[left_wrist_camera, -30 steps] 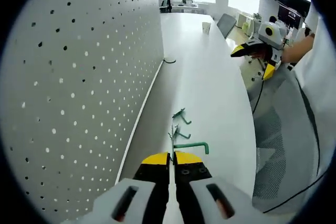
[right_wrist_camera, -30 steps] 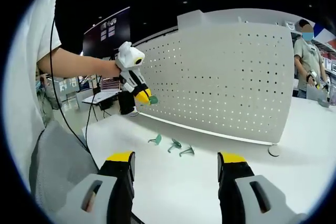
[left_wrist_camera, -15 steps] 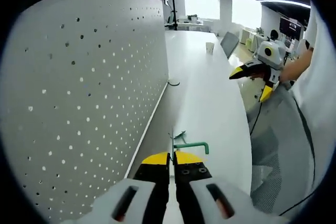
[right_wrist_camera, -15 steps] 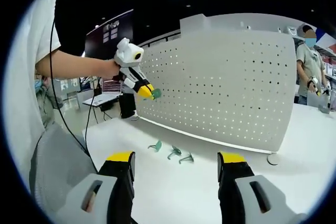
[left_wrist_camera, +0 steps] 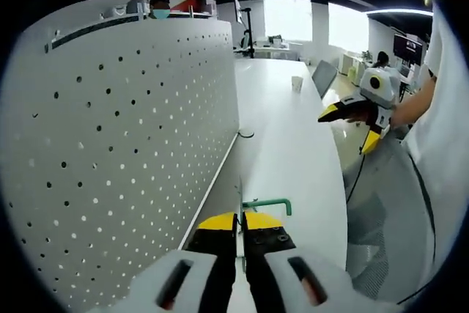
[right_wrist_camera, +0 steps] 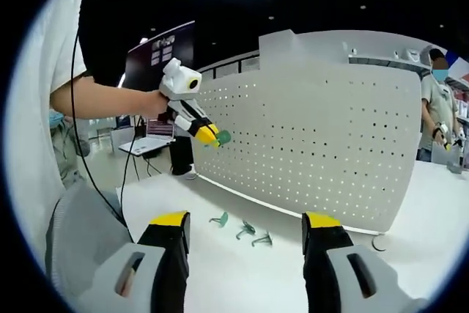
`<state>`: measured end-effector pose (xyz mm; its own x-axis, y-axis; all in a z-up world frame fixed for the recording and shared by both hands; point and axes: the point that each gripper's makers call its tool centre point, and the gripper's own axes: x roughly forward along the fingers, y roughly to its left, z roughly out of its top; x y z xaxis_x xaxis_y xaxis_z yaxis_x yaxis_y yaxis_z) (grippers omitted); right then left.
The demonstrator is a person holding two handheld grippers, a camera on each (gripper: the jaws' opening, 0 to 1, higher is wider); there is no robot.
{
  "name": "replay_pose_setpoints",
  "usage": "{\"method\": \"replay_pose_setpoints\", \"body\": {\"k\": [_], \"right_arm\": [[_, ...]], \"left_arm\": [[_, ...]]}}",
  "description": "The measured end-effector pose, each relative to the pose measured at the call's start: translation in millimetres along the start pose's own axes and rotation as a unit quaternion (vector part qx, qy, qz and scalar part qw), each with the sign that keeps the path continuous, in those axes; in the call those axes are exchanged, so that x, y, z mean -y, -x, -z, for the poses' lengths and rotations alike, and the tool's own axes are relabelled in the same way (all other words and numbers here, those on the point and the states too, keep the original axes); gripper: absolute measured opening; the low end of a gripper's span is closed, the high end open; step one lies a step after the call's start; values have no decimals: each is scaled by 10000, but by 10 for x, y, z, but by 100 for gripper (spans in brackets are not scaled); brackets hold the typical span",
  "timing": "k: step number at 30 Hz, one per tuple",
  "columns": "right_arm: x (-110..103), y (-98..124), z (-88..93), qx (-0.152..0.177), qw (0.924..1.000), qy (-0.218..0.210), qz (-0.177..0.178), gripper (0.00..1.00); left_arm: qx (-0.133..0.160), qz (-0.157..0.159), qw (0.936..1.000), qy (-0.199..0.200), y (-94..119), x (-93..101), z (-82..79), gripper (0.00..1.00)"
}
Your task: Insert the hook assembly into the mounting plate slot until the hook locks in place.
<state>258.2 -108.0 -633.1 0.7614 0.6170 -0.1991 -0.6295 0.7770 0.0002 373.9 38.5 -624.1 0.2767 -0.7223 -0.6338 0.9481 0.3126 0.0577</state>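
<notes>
White desk [left_wrist_camera: 293, 144] ran the length of an open office and carried an upright perforated mounting plate [left_wrist_camera: 124, 144], a pale panel dotted with rows of small holes that stood along one edge of the desk. Seen from the left gripper view, the left claw [left_wrist_camera: 239, 223] rose from the bottom with its yellow-tipped jaws pressed together on a green hook [left_wrist_camera: 265, 204], whose bent wire end projected forward and to the right, just beside the face of the plate but apart from it. The right claw [left_wrist_camera: 350, 124] appeared at the right of that view, held over the desk's far edge by a hand [left_wrist_camera: 366, 111], its jaws spread. Seen from the right gripper view, the right claw [right_wrist_camera: 245, 229] stood with its two yellow-tipped jaws wide apart and nothing between them. Between those jaws, three spare green hooks [right_wrist_camera: 242, 228] lay loose on the desk [right_wrist_camera: 234, 269] near the foot of the mounting plate [right_wrist_camera: 322, 152]. Higher in the same view, the left claw [right_wrist_camera: 207, 135] was held by a hand [right_wrist_camera: 155, 102] close to the plate's upper left area, with the green hook [right_wrist_camera: 223, 137] pinched at its tip and pointing toward the holes. A small round disc [right_wrist_camera: 379, 241] lay on the desk at the plate's right end.
</notes>
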Motion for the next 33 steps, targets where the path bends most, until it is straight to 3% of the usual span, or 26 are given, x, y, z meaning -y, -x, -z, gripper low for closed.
{"method": "replay_pose_setpoints", "body": {"k": [6, 17, 22, 24, 27, 33], "right_arm": [[-131, -94, -137, 18, 9979, 646, -95, 53], [-226, -190, -236, 140, 9970, 734, -197, 51], [-257, -254, -306, 158, 9947, 1006, -166, 48], [-269, -291, -330, 95, 9910, 1327, -135, 46], [-319, -384, -386, -10, 9772, 2125, -36, 40], [-480, -511, -443, -18, 9515, 3075, -67, 35]], "left_arm": [[-58, 18, 10000, 36, -9, 40, 3, 1], [-97, 70, 9999, 58, -13, 109, -2, 1], [-153, 100, 9998, 70, -33, 144, -4, 1], [-169, 107, 9998, 84, -38, 154, -4, 1], [-186, 123, 9997, 108, -49, 168, -6, 1], [-218, 151, 9994, 200, -60, 189, -10, 1]]}}
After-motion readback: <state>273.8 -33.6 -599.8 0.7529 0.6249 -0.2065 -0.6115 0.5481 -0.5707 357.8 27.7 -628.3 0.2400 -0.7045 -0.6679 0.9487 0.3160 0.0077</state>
